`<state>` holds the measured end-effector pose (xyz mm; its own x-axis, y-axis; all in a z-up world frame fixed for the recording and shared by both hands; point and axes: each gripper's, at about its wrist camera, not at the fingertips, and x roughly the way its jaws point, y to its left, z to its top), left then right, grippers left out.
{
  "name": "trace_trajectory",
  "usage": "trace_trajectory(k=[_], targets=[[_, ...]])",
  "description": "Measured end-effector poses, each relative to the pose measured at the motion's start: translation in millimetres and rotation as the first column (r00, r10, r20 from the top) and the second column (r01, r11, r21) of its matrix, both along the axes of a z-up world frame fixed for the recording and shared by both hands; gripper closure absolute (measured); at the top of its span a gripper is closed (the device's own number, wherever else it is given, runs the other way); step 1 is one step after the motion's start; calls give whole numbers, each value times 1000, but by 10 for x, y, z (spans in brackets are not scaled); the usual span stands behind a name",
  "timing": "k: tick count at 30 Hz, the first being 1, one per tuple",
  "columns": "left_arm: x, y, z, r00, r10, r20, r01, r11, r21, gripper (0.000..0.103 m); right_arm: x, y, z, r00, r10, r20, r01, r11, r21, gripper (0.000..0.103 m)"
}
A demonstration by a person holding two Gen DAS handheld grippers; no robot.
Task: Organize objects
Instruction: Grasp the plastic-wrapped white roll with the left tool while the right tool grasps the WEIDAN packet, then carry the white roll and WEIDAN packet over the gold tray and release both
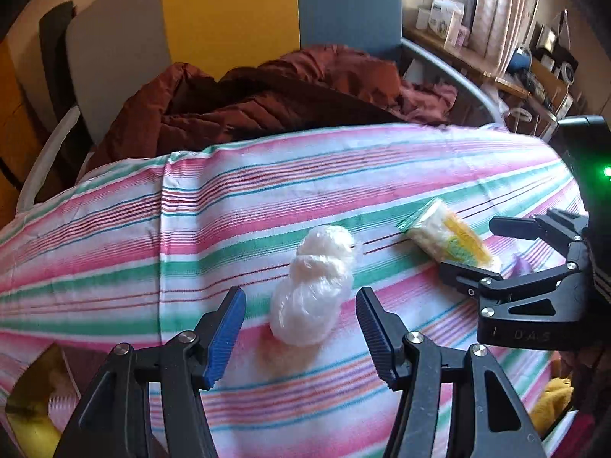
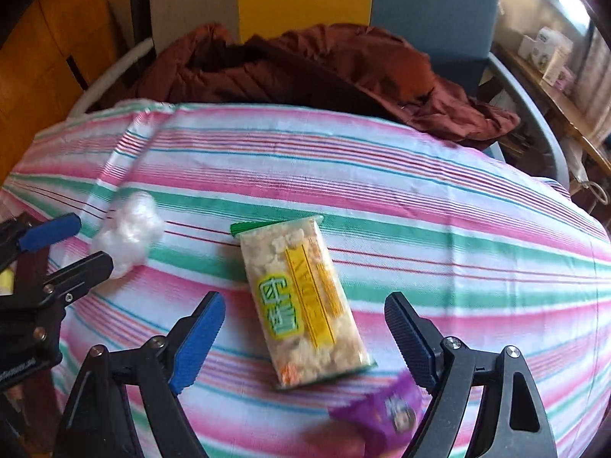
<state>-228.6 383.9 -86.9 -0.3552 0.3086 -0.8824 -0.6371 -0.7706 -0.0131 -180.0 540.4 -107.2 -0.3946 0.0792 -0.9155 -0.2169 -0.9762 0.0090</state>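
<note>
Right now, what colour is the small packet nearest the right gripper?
Purple packet, blurred, beside the snack bag; shows best in the right wrist view.

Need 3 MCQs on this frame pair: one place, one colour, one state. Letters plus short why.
1. The white plastic bundle lies:
A. ahead of the left gripper
B. on the brown jacket
C. on the chair

2. The small packet near the snack pack is:
A. red
B. purple
C. black

3. The right gripper is:
A. shut on the pack
B. open, pack between its fingers
C. shut, nothing held

Key: A, bundle sits on the striped cloth before the jaws; B, purple wrapper; C is wrong, B: pads clear of the pack.
</note>
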Motion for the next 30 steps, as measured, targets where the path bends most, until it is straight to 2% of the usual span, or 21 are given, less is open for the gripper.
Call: trace_trajectory(k=[1, 2, 3, 5, 6, 9, 17, 23, 30], targets=[[-34, 9, -36, 1000, 2, 15, -2, 1000, 5, 42, -34, -1, -55, 1000, 2, 20, -2, 1000, 2, 24], [-60, 28, -70, 1000, 0, 28, -1, 1000, 13, 42, -57, -1, -116, 999, 4, 42, -4, 1000, 1, 35], [-83, 44, -110, 999, -3, 39, 2, 1000, 12, 46, -63, -7, -165, 998, 14, 53, -13, 1000, -9, 38], [-108, 64, -211, 997, 5, 71, -5, 1000, -11, 64, -38, -29, -141, 999, 32, 31, -31, 999, -8, 51], [-107, 57, -235, 997, 11, 72, -10, 1000, -11, 68, -24, -45, -123, 999, 36, 29, -36, 999, -9, 53], [-33, 19, -155, 998, 3, 58, -4, 1000, 10, 71, 25, -111, -101, 998, 49, 35, -49, 999, 12, 53], [309, -265, 449, 998, 30, -58, -24, 995, 96, 71, 191, -310, -39, 999, 53, 10, -53, 998, -32, 53], [629, -560, 830, 987, 64, -145, -45, 990, 130, 71, 345, -546, 81, 998, 66, -24, -67, 996, -59, 53], [996, -968, 1117, 973, 100, -207, -65, 983, 170, 71, 574, -920, 267, 992, 89, -86, -97, 990, -98, 53]])
